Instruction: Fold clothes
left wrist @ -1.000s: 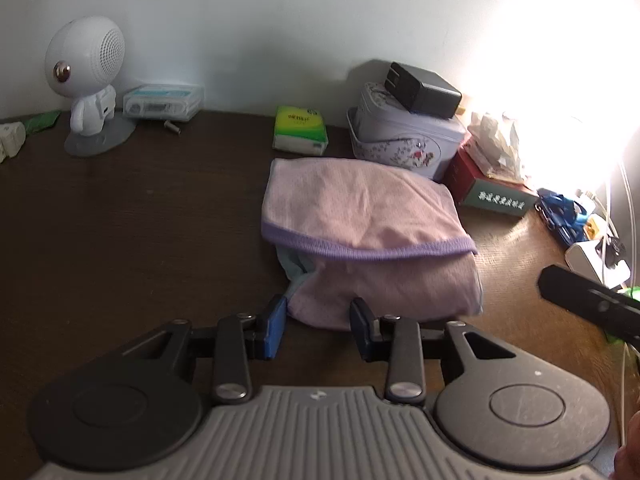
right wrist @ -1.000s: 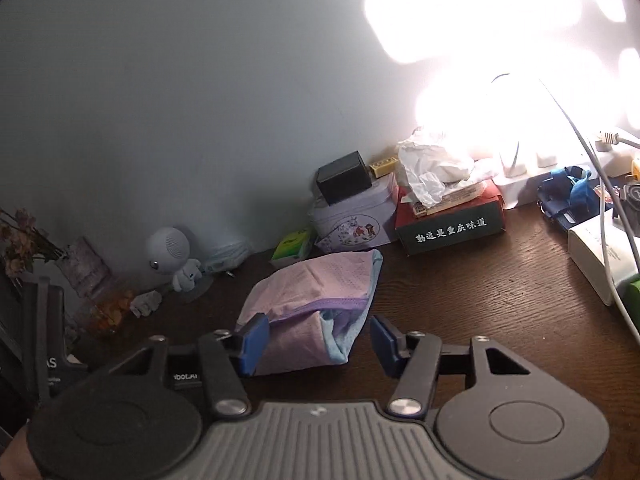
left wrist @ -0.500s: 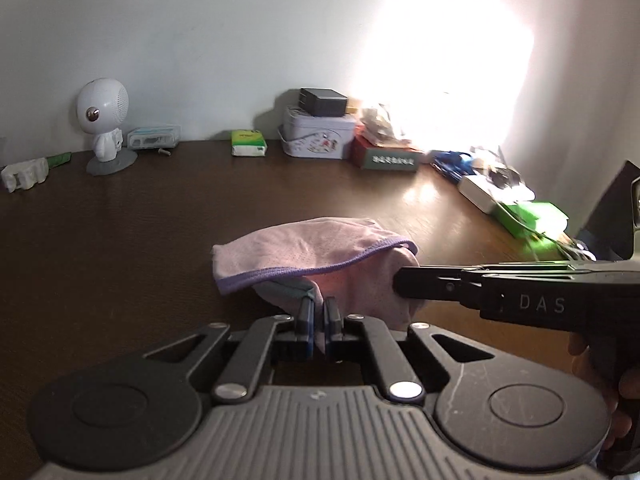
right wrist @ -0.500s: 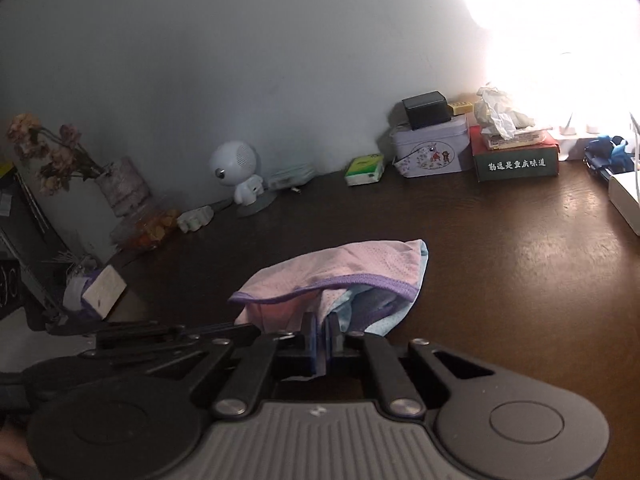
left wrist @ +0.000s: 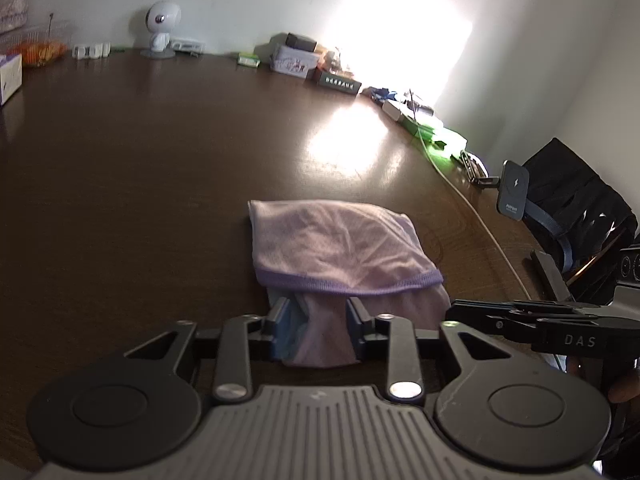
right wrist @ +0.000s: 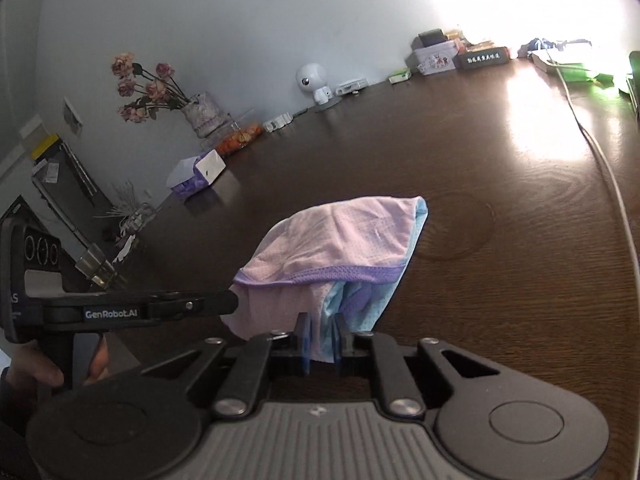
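A folded pink garment (left wrist: 340, 244) with a purple hem and pale blue lining lies on the dark wooden table (left wrist: 140, 184). It also shows in the right wrist view (right wrist: 340, 240). My left gripper (left wrist: 318, 322) is open, its blue pads either side of the garment's near edge. My right gripper (right wrist: 322, 340) has its jaws a narrow gap apart, with the garment's pale blue near edge between them. The right gripper's side shows in the left wrist view (left wrist: 520, 320), the left gripper's side in the right wrist view (right wrist: 160, 308).
Along the far wall stand a white robot figure (left wrist: 160, 28), a tin box (left wrist: 294, 62), a dark tissue box (left wrist: 338, 82) and green items (left wrist: 436, 136). A white cable (left wrist: 480, 216) runs down the right side. A vase of dried flowers (right wrist: 160, 92) and a tissue box (right wrist: 198, 172) stand at the left.
Both grippers pulled the garment back from the far wall to the near table. My left gripper, shut half a second ago, has opened. My right gripper's jaws have parted slightly.
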`<state>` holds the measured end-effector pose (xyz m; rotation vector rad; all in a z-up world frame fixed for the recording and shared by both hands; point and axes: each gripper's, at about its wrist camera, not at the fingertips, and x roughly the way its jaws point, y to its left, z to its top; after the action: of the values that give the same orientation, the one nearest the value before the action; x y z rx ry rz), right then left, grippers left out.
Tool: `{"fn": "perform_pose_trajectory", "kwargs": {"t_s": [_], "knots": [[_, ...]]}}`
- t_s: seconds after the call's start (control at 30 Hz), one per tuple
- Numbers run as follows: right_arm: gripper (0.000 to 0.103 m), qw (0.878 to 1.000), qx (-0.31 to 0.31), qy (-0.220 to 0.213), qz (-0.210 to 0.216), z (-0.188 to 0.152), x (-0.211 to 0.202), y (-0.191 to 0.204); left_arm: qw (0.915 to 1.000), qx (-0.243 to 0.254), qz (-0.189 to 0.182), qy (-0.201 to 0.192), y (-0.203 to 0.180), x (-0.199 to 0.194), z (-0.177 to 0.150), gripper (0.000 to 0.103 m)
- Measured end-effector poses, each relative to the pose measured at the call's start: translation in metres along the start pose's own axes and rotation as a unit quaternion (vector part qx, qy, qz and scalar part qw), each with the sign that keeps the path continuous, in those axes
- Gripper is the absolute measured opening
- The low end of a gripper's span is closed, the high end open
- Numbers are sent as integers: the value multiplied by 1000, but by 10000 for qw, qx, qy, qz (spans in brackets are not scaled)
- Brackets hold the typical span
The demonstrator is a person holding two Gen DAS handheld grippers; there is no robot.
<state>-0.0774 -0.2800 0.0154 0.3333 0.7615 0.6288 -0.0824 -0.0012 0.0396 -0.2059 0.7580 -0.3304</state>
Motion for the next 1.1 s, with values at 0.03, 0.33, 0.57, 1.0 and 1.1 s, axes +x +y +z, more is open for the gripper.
{"fn": "perform_pose_trajectory", "kwargs": {"t_s": [0.03, 0.33, 0.57, 1.0, 1.1], "knots": [[36, 9999, 13, -98, 56, 3, -1, -1, 10000, -32, -76, -29, 2, 2, 4, 48], [35, 9996, 232, -129, 76, 21, 37, -12, 9977, -138, -519, 420, 11, 46, 23, 10], [4, 9970, 359, -690, -57, 71, 60, -22, 9973, -572, -168, -432, 20, 72, 83, 7], [50, 9981, -432, -419, -150, 77, 49, -30, 9992, 344, -194, 31, 18, 65, 70, 67], [44, 9958, -898, 50, -193, 63, 71, -14, 9975, 566, -253, 339, 9, 81, 56, 67]]}}
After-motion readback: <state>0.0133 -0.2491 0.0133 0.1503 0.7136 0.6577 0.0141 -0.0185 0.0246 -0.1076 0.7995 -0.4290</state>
